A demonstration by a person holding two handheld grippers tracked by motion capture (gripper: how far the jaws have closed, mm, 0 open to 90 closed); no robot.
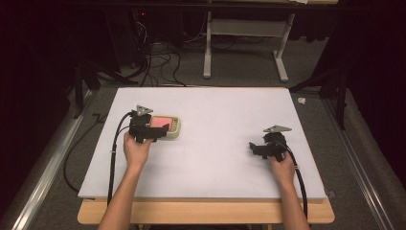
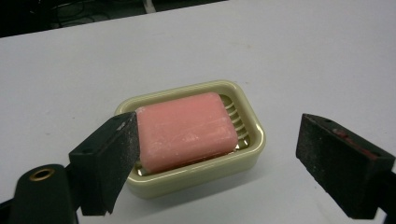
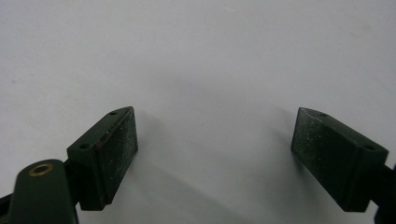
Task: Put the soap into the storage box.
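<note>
A pink soap bar [image 2: 186, 129] lies in a cream soap dish [image 2: 245, 149] on the white table top [image 1: 220, 120]. From above, the soap dish [image 1: 175, 128] sits left of centre with the pink soap bar [image 1: 160, 121] inside. My left gripper [image 1: 161, 131] hovers at the dish's near side, open; in the left gripper view my left gripper [image 2: 217, 163] has its jaws spread wide, one beside the dish's left end, the other well off to the right. My right gripper [image 1: 252, 146] stands open over bare table at the right, and my right gripper [image 3: 215, 154] holds nothing.
The white board rests on a wooden table [image 1: 206, 213] whose front edge shows near the person. Black cables [image 1: 114, 158] trail from both grippers. Beyond the table are a white stand [image 1: 244, 43], floor cables and dark curtains. A metal rail [image 1: 48, 158] runs along the left.
</note>
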